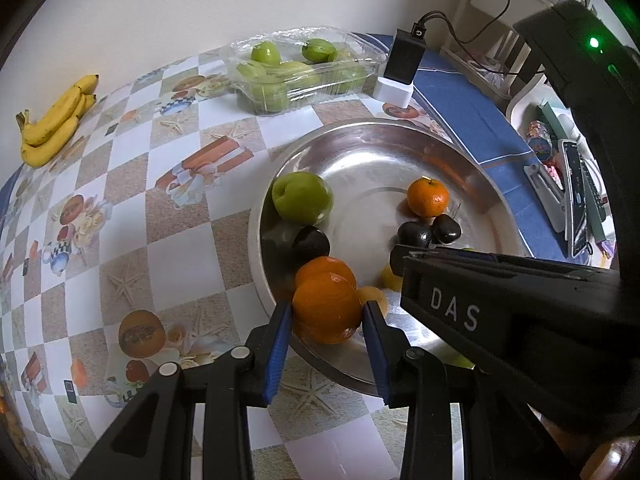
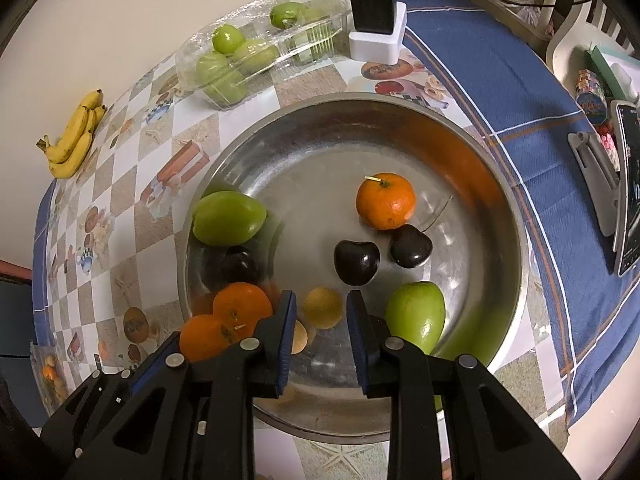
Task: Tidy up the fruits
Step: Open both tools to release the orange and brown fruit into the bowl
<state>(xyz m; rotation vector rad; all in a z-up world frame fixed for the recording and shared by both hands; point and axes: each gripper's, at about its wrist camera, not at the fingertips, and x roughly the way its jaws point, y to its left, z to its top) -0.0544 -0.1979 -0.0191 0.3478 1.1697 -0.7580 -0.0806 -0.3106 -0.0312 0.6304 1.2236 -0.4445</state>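
A steel basin (image 1: 492, 196) (image 2: 508, 216) holds mixed fruit. My left gripper (image 1: 327, 307) is shut on an orange (image 1: 326, 306) at the basin's near left rim; the same orange shows in the right wrist view (image 2: 202, 338). A second orange (image 1: 326, 266) (image 2: 242, 304) sits just behind it. My right gripper (image 2: 320, 300) is open above the basin, its fingers either side of a small yellow fruit (image 2: 322, 307). Also in the basin: a third orange (image 2: 386, 201), two green fruits (image 2: 229, 218) (image 2: 416, 316) and three dark plums (image 2: 356, 262) (image 2: 411, 246) (image 2: 240, 266).
A clear plastic box of green fruits (image 1: 304, 70) (image 2: 256, 56) stands at the back. Bananas (image 1: 56, 120) (image 2: 74, 136) lie at the far left near the wall. A black charger on a white block (image 1: 402, 66) (image 2: 374, 12) stands behind the basin. A phone stand (image 2: 600, 176) is at right.
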